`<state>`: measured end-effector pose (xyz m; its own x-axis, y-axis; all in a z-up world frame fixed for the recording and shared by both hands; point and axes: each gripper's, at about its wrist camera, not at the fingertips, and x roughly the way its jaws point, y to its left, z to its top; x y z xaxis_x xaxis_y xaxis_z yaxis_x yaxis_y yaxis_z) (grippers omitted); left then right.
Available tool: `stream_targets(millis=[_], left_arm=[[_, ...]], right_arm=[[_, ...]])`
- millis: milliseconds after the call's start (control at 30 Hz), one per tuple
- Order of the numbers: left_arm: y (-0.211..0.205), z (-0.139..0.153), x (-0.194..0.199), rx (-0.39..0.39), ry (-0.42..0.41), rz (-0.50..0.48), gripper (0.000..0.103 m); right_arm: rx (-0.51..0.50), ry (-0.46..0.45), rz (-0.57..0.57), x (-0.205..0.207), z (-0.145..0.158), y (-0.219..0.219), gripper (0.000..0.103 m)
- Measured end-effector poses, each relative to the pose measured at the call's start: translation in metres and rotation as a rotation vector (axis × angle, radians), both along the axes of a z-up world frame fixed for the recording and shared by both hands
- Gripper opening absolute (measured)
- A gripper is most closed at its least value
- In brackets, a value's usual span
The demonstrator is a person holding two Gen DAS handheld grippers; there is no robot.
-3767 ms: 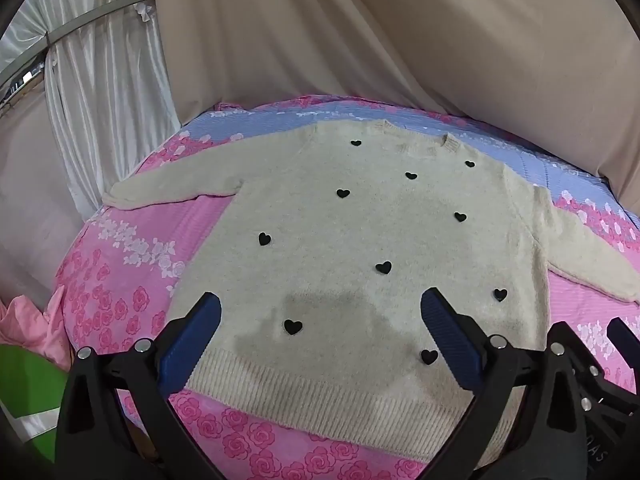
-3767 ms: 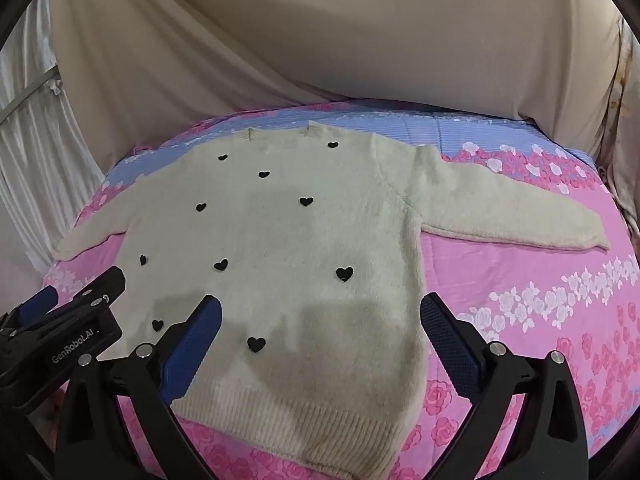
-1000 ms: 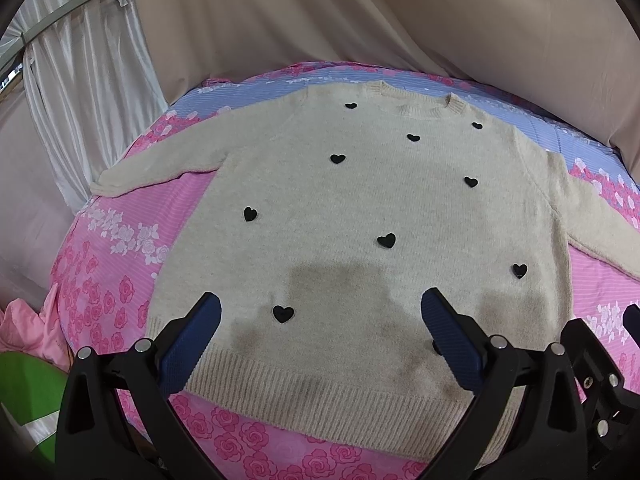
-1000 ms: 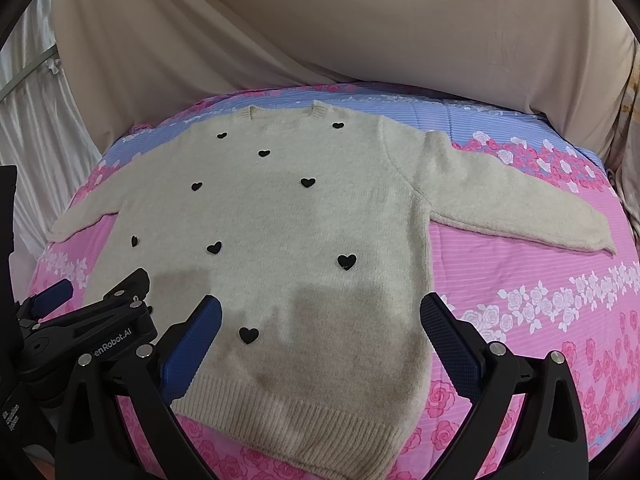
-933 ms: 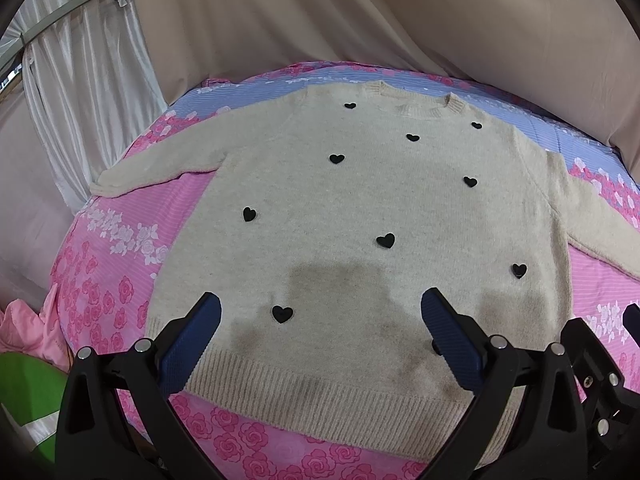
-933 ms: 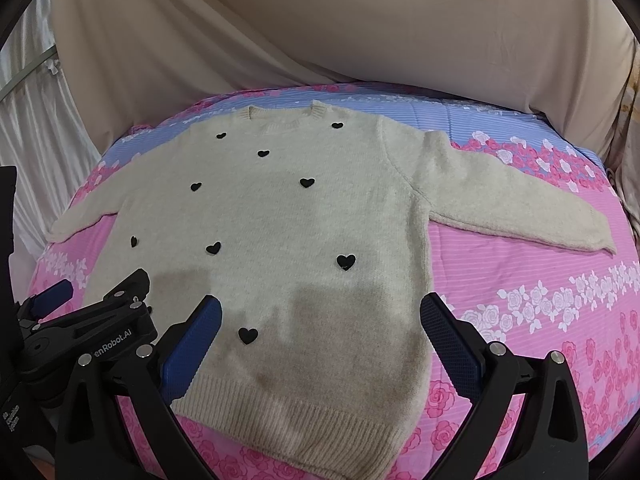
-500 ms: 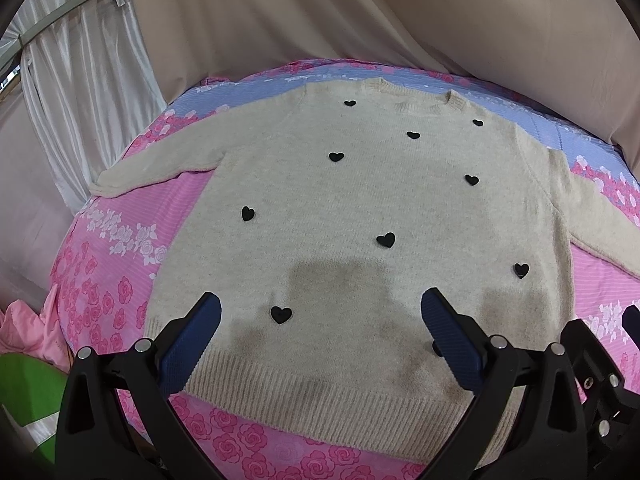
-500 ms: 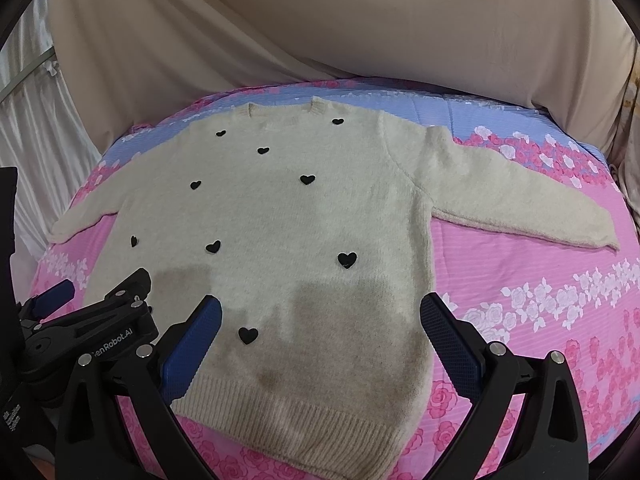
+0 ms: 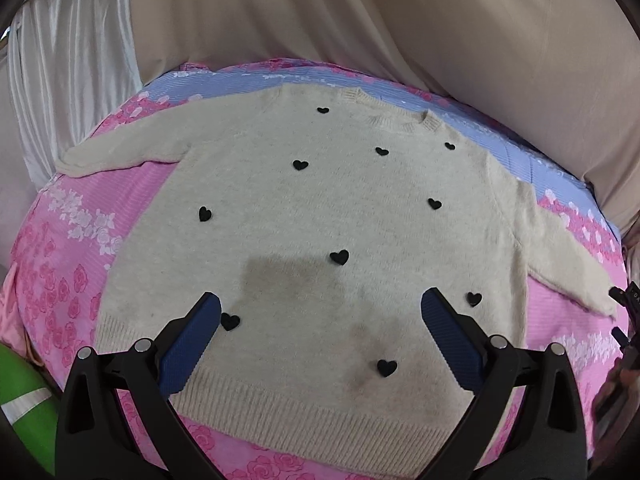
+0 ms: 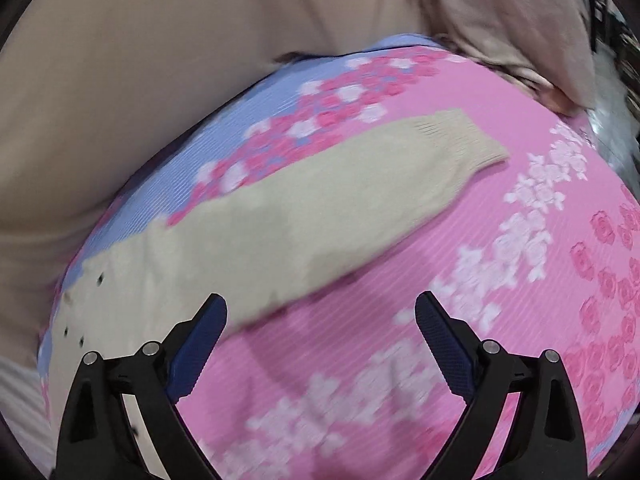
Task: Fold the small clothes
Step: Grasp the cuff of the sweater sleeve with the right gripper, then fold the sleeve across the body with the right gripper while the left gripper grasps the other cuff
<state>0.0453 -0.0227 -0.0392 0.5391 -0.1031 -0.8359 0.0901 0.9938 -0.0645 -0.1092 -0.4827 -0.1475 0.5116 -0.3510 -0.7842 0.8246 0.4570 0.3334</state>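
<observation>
Sweater (image 9: 320, 220) flat, hem edge near | L tool (image 9: 320, 340) wide | R tool (image 10: 320, 340) wide, closing slightly, nothing between

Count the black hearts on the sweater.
10 hearts on the sweater: three by the collar, four across the middle, three toward the hem. The fingers may hide more.
</observation>
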Motion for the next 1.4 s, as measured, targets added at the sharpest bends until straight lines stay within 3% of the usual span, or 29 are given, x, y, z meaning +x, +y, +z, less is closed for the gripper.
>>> stream_targets(millis=[167,233,300,333,400,433,600,767,867,1000,1067,1133,1167,1233,1300,1333,1400], left_arm=[[-0.007,-0.003,0.012,0.041,0.022,0.028,0.098],[-0.01,-0.005,0.015,0.06,0.029,0.033,0.098],[-0.013,-0.006,0.018,0.073,0.034,0.033,0.098],[-0.015,-0.007,0.02,0.082,0.037,0.031,0.098],[-0.018,-0.009,0.022,0.09,0.042,0.023,0.098],[-0.02,-0.01,0.023,0.095,0.044,0.017,0.098],[-0.026,-0.013,0.029,0.091,0.046,-0.014,0.098],[-0.025,-0.016,0.035,0.045,0.054,-0.033,0.098],[-0.018,-0.014,0.038,0.008,0.048,-0.03,0.098],[0.003,-0.013,0.049,-0.05,0.052,0.004,0.098],[0.015,-0.015,0.055,-0.072,0.057,0.028,0.098],[0.027,-0.019,0.062,-0.094,0.068,0.045,0.098],[0.031,-0.022,0.066,-0.104,0.082,0.048,0.098],[0.04,-0.029,0.076,-0.122,0.108,0.059,0.098],[0.052,-0.034,0.085,-0.149,0.122,0.079,0.098],[0.058,-0.038,0.091,-0.169,0.131,0.097,0.098],[0.067,-0.046,0.104,-0.217,0.149,0.122,0.098]], right_arm=[[0.094,0.024,-0.14,-0.02,-0.031,-0.107,0.059],[0.163,0.016,-0.198,-0.026,-0.047,-0.129,0.058],[0.125,0.009,-0.21,-0.024,-0.047,-0.135,0.059],[0.105,0.029,-0.2,-0.019,-0.046,-0.135,0.053],[0.06,0.053,-0.147,-0.007,-0.044,-0.131,0.021],[0.062,0.008,-0.095,0.0,-0.04,-0.127,0.011],[0.01,-0.191,0.018,0.025,0.017,-0.091,0.01],[-0.017,-0.357,0.352,0.104,0.095,0.008,0.01],[0.029,-0.409,0.563,0.166,0.117,0.083,0.011],[0.07,-0.391,0.793,0.248,0.118,0.188,0.011],[0.115,-0.352,0.909,0.291,0.105,0.241,0.013],[0.161,-0.271,1.016,0.328,0.08,0.289,0.019],[0.135,-0.196,1.047,0.341,0.069,0.31,0.019],[0.06,-0.131,1.05,0.343,0.061,0.327,0.019],[0.017,-0.181,1.014,0.318,0.071,0.318,0.022],[-0.02,-0.189,0.974,0.301,0.074,0.307,0.037],[-0.06,-0.184,0.891,0.269,0.071,0.28,0.058]])
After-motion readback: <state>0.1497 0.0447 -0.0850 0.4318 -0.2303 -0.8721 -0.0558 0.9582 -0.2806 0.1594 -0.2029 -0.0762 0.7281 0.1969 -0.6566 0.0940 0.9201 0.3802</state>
